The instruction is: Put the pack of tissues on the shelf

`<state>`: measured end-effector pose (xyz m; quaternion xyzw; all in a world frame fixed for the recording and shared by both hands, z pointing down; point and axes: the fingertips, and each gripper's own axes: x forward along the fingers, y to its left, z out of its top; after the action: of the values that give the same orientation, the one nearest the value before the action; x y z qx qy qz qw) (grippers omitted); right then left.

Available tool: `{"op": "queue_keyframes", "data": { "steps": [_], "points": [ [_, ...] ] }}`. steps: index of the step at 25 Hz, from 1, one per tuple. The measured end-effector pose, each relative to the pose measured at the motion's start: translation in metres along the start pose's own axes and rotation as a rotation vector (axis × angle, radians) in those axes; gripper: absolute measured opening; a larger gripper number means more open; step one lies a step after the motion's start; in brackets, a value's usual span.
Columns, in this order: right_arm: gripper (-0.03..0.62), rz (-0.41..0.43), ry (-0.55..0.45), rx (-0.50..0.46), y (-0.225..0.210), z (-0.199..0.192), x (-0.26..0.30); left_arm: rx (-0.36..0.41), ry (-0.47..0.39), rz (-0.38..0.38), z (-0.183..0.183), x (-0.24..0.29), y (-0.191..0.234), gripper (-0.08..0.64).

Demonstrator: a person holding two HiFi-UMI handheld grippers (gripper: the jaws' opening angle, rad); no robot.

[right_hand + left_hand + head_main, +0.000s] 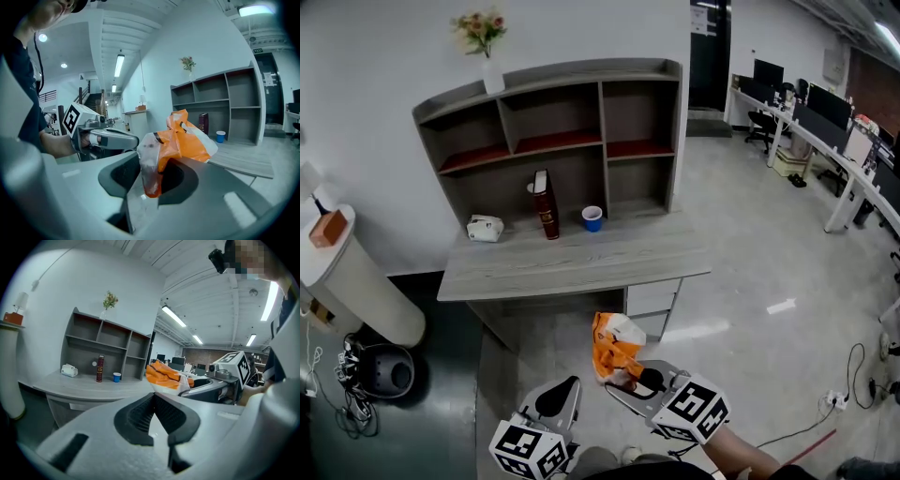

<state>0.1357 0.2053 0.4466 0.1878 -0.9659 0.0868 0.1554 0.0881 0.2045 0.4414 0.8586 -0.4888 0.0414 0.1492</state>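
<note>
The pack of tissues (pixel 614 347) is a crumpled orange and white plastic pack. My right gripper (pixel 630 381) is shut on its lower end and holds it in the air in front of the grey desk (pixel 581 267). In the right gripper view the pack (pixel 183 140) rises from between the jaws (pixel 150 176). The grey open shelf (pixel 553 80) stands on the back of the desk, well ahead of both grippers. Low at the left, my left gripper (pixel 565 386) has its jaws together with nothing in them (pixel 157 397). From there the pack (pixel 164 373) shows just to the right.
On the desk under the shelf stand a dark red book (pixel 546 204), a blue cup (pixel 592 217) and a white box (pixel 486 228). A vase of flowers (pixel 490 56) tops the shelf. A white round cabinet (pixel 352 281) is left; office desks (pixel 825 141) and floor cables (pixel 853 375) right.
</note>
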Motion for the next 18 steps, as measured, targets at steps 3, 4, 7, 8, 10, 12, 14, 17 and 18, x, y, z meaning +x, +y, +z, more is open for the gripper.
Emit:
{"op": "queue_keyframes", "data": {
  "steps": [3, 4, 7, 8, 10, 12, 14, 17, 18],
  "points": [
    [0.11, 0.015, 0.002, 0.001, -0.006, -0.002, 0.002, 0.0, 0.0, 0.001, -0.001, 0.006, 0.0, -0.003],
    [0.11, 0.02, 0.001, 0.002, -0.007, -0.002, 0.003, -0.002, 0.003, 0.003, -0.001, 0.007, 0.002, -0.003],
    [0.11, 0.032, 0.005, 0.001, -0.012, -0.001, 0.007, -0.005, 0.003, 0.01, 0.001, 0.013, 0.007, -0.003],
    [0.11, 0.033, 0.007, 0.0, -0.015, 0.0, 0.008, -0.006, 0.0, 0.008, 0.004, 0.015, 0.009, -0.003],
    [0.11, 0.032, 0.009, -0.002, -0.02, 0.003, 0.011, -0.011, -0.008, 0.002, 0.009, 0.02, 0.013, -0.003],
    [0.11, 0.026, 0.007, -0.006, -0.026, 0.006, 0.016, -0.012, -0.011, -0.003, 0.012, 0.026, 0.019, -0.005],
    [0.11, 0.016, 0.004, -0.01, -0.034, 0.011, 0.023, -0.01, -0.01, -0.01, 0.016, 0.033, 0.028, -0.005],
    [0.11, 0.006, 0.012, -0.006, -0.044, 0.016, 0.034, -0.012, -0.011, -0.026, 0.023, 0.044, 0.043, -0.003],
    [0.11, 0.006, 0.017, -0.005, -0.046, 0.018, 0.039, -0.013, -0.012, -0.031, 0.026, 0.047, 0.048, -0.005]
  ]
}}
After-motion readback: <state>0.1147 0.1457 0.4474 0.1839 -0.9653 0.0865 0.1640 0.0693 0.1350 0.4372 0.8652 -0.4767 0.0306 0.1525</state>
